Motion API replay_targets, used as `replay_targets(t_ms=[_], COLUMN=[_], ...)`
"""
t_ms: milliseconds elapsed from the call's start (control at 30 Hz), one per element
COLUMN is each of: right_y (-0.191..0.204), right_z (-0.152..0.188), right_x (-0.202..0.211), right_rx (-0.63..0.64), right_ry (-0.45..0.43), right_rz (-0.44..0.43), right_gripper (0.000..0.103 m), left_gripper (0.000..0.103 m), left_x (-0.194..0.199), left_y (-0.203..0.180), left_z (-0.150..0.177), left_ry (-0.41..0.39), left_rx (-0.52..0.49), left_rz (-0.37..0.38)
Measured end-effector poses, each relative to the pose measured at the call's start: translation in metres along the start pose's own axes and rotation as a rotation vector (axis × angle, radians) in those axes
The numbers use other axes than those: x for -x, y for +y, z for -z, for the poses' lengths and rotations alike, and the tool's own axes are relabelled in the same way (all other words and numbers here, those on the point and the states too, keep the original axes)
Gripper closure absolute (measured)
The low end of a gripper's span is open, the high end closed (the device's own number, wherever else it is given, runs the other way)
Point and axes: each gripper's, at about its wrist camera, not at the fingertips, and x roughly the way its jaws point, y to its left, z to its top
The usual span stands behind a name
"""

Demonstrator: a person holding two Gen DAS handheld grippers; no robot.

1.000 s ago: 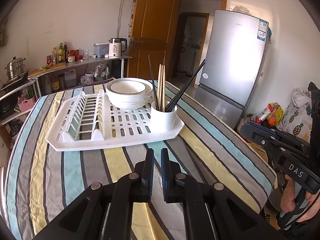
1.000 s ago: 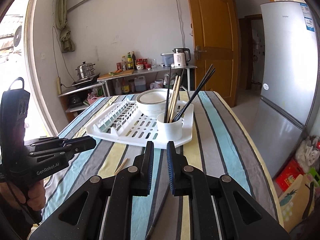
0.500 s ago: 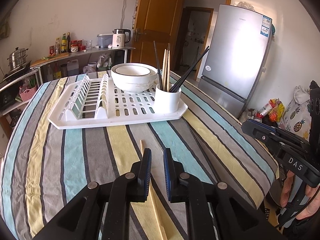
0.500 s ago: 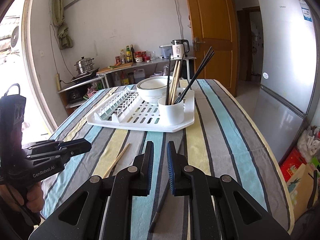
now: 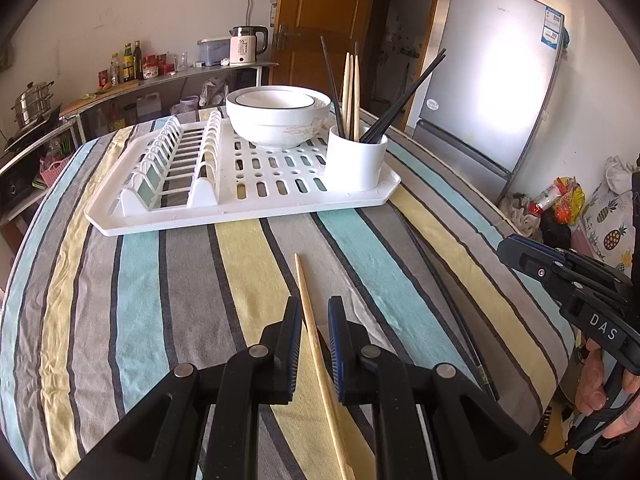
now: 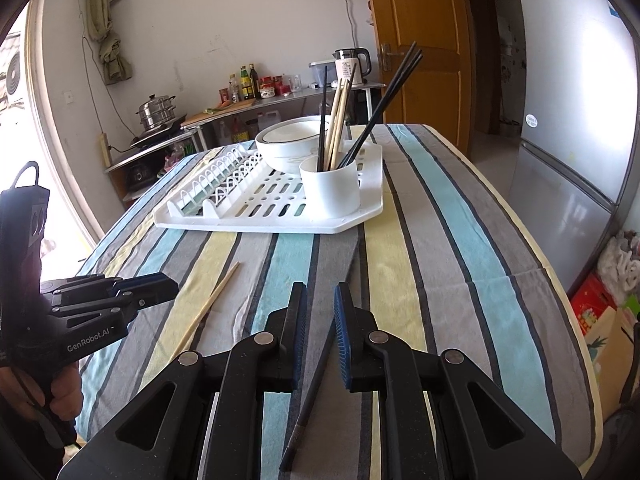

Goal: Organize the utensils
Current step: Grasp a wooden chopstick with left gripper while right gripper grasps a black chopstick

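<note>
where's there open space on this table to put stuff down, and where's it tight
Free: striped cloth right of the drying rack toward the fridge-side edge, and the strip in front of the rack. Crowded: near edge, where a wooden chopstick and a black chopstick lie between the tongs; the rack holds bowls and cup.

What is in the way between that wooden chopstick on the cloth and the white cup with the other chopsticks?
Nothing visible. The wooden chopstick lies on the striped cloth between the left gripper's open jaws. Only bare cloth and the white rack's low edge lie before the white cup.
</note>
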Motion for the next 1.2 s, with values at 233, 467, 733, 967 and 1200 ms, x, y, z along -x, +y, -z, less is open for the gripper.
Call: replay_targets(t_ms=[233,467,733,967,1200], right_y=[-0.012,-0.022,-0.023,-0.015,-0.010], right_z=[-0.005,-0.015,-0.023,-0.026,-0.030], right_x=[-0.031,-0.071,-0.103,-0.116,-0.120], right_rx=[-0.028,-0.023,0.007,0.041,0.062], right_ry=[0.073,0.145,0.202,0.222,0.235], right_rz=[-0.006,0.014,0.045,0.072,0.085], right_gripper=[0.089,0.089,0.089,0.089,0.096], left_gripper=[0.090,0.090,0.090,0.090,0.091], left_x=[-0.037,-0.067,-0.076,-0.076,-0.077], left_y=[0.001,0.000,-0.004,-0.008,-0.010], left_z=[-0.011,-0.020,-0.026,-0.023,-0.025], left_ry=[0.102,0.168,0.150,0.122,0.123], left_rx=[-0.011,-0.026,-0.051,-0.068,-0.074], left_rz=[-0.013,-0.050,-0.074,-0.098,-0.113])
